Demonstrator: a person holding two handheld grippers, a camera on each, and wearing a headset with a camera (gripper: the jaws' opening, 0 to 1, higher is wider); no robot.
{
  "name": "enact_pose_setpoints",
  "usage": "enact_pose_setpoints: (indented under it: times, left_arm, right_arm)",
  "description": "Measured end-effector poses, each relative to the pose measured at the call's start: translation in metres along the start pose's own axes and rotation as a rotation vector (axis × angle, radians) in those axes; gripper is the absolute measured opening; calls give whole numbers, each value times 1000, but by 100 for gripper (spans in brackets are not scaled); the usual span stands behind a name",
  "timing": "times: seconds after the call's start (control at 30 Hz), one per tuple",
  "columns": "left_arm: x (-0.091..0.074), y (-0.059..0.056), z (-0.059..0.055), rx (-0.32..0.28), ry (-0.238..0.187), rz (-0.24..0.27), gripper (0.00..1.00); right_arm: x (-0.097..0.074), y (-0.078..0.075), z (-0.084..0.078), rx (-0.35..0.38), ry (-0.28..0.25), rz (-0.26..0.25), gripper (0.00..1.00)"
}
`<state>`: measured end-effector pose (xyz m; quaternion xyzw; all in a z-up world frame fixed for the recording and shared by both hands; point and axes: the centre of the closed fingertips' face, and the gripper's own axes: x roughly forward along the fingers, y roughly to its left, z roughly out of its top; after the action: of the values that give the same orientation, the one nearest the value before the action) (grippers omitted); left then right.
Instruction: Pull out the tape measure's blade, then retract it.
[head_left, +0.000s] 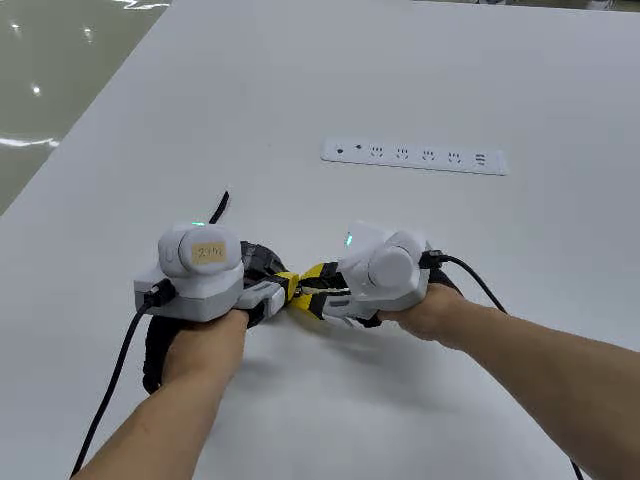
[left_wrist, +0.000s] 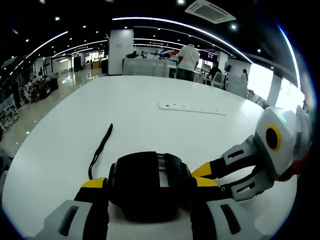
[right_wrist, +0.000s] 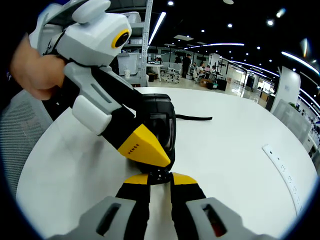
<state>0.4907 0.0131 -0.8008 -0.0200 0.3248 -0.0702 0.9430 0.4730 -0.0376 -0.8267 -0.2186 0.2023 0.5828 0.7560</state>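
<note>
My left gripper (left_wrist: 149, 183) is clamped on the black tape measure (left_wrist: 147, 172). It sits between the jaws, low over the white table (head_left: 300, 90), with its strap (left_wrist: 101, 145) trailing away. My right gripper (right_wrist: 160, 178) meets it head-on, jaws pinched nearly together at its lower front edge. I cannot tell whether they actually grip anything there.

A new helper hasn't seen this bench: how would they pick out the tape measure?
On the white table, nearer the person than the power strip, two grippers meet. The tape measure is the chunky black case clamped in the left gripper, with the right gripper's tips at its front edge. Unlike the flat white strip, it is black, with a strap trailing behind.
</note>
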Motion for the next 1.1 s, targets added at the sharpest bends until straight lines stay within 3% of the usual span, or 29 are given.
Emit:
enact_pose_setpoints:
  times: [0.63,1.1]
  left_arm:
    - [-1,0,0,-8,4,10,65]
    - [-4,-1,-11,38,25,-19,65]
  right_arm:
    - [-6,1,-2,-11,22,-9,17]
    - [-23,-4,-2,27,-4,-44,26]
